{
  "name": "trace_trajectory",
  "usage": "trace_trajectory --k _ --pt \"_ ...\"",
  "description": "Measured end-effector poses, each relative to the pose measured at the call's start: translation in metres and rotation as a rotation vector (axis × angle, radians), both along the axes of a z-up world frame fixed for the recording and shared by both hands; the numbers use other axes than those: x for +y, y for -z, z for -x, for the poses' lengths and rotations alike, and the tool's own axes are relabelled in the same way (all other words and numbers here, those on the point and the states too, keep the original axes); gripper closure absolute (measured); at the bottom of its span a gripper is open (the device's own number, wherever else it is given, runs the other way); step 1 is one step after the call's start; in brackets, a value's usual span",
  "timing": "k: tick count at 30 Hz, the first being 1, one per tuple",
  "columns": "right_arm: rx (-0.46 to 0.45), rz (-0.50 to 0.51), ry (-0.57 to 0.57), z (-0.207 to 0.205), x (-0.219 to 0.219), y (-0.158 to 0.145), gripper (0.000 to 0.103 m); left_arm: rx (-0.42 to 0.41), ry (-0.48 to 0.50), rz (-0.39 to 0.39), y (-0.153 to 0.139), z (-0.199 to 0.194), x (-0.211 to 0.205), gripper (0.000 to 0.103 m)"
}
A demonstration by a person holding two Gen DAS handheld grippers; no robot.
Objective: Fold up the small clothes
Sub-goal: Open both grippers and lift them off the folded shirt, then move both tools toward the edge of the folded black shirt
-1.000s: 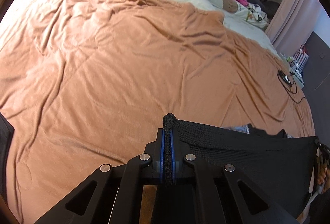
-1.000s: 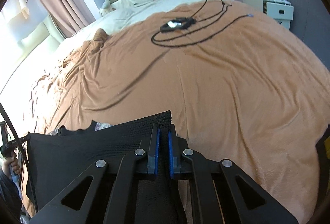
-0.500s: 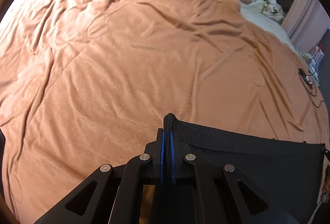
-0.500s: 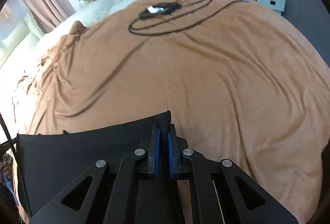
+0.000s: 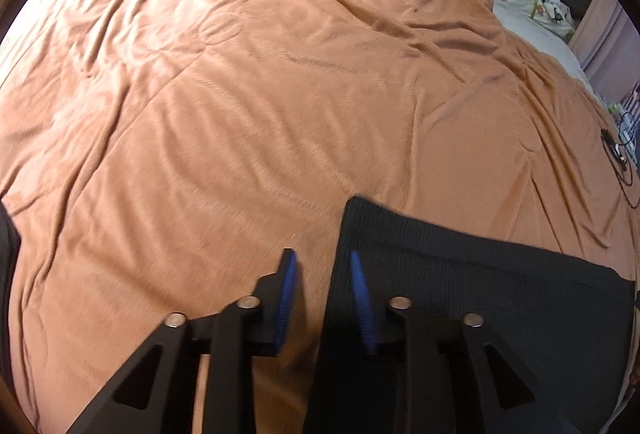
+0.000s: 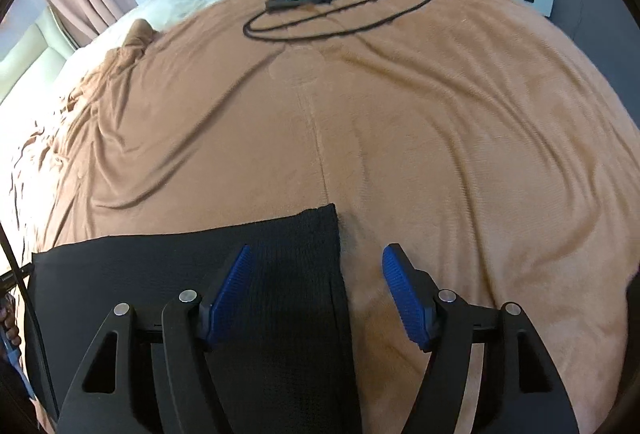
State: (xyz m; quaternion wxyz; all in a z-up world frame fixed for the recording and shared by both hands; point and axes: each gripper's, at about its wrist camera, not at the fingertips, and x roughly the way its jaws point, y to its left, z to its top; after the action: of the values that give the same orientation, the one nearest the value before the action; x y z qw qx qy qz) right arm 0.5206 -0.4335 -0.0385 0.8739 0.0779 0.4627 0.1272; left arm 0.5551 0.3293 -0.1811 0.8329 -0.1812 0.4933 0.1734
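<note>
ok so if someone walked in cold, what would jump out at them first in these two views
The black knit garment lying flat at the near edge of the rust-orange blanket, its dark rectangle sharp against the warm fabric. Next, the blue-padded grippers: the left gripper and the right gripper are both open, one at each far corner. Farther back on the blanket, a looped black cable catches the eye.

Black garment's (image 5: 460, 274) near edge cut off, perhaps under the hand-held gripper (image 5: 322, 266)

The left claw (image 5: 322, 262) gapes over the black garment's (image 5: 460, 274) corner on the brown blanket (image 5: 280, 94) — apparently not touching it.
</note>
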Motion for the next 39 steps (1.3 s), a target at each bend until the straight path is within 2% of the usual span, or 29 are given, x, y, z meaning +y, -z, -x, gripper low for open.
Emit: trace_trajectory --k 3,12,13,14,20,22,28,31,35,39 --pt "0.001 -0.042 0.0 0.014 -0.01 -0.006 0.037 -0.028 -0.01 -0.005 -0.015 0.022 -0.004 0.05" --pt "-0.046 -0.057 -0.023 0.07 -0.028 -0.031 0.037 -0.11 -0.022 0.017 -0.054 0.077 -0.016 0.029" --pt "-0.052 -0.052 -0.027 0.076 -0.029 -0.035 0.032 -0.117 -0.022 0.021 -0.057 0.082 -0.017 0.027" --pt "-0.059 -0.05 -0.027 0.082 -0.03 -0.037 0.023 -0.122 -0.02 0.023 -0.06 0.087 -0.019 0.023" --pt "-0.092 -0.03 -0.036 0.125 -0.031 -0.055 0.009 -0.186 -0.012 0.035 -0.081 0.122 -0.035 0.003" --pt "-0.11 -0.007 -0.034 0.136 -0.03 -0.058 0.008 -0.196 -0.006 0.028 -0.085 0.13 -0.039 0.001" --pt "-0.114 -0.019 -0.034 0.164 -0.035 -0.064 0.008 -0.254 -0.012 0.049 -0.099 0.161 -0.049 0.001" --pt "-0.132 -0.004 -0.04 0.178 -0.036 -0.069 0.008 -0.314 0.017 0.079 -0.107 0.176 -0.056 0.001" --pt "-0.18 -0.047 -0.02 0.199 -0.042 -0.077 0.008 -0.35 0.032 -0.014 -0.124 0.193 -0.072 0.001" --pt "-0.221 -0.079 -0.024 0.223 -0.047 -0.081 0.008 -0.401 0.041 0.011 -0.134 0.207 -0.077 0.001"
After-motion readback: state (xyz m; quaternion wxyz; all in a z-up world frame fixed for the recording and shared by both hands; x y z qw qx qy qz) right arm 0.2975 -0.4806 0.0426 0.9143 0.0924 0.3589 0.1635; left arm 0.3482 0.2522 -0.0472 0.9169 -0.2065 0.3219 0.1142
